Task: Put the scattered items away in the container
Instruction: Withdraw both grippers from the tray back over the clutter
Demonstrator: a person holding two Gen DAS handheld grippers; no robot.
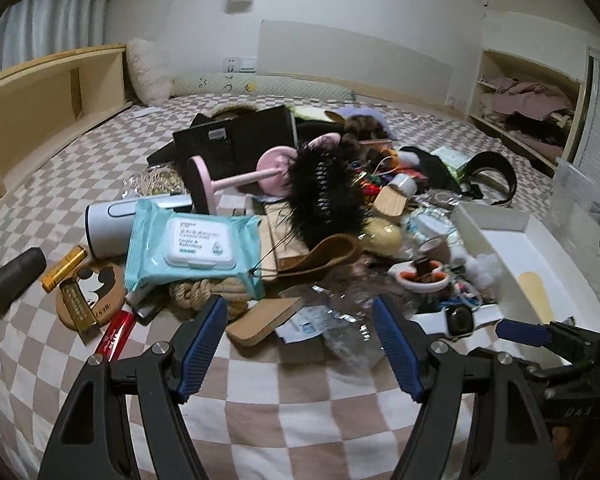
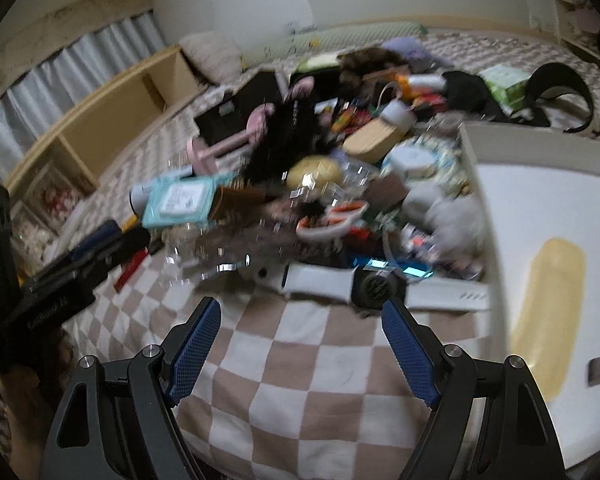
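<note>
A heap of small items covers the checkered bed. A light blue wet-wipes pack [image 1: 192, 248] [image 2: 180, 198], a pink stand [image 1: 236, 180], a black fur piece [image 1: 320, 196], a coil of rope [image 1: 204, 292] and a wooden block [image 1: 264, 320] lie in it. A white-strapped smartwatch [image 1: 460, 318] [image 2: 376, 286] rests beside the white box container [image 1: 512, 248] [image 2: 540, 200] on the right. My left gripper [image 1: 300, 340] is open, just short of the wooden block and crumpled clear plastic [image 1: 340, 320]. My right gripper [image 2: 300, 344] is open above the bedspread, just before the watch.
A wooden shelf unit [image 1: 40, 92] runs along the bed's left side, pillows [image 1: 148, 68] at the head. A black cylinder [image 1: 14, 276], gold tubes [image 1: 64, 268] and a round mirror [image 1: 96, 292] lie at the left of the heap. A black headband [image 1: 496, 172] lies far right.
</note>
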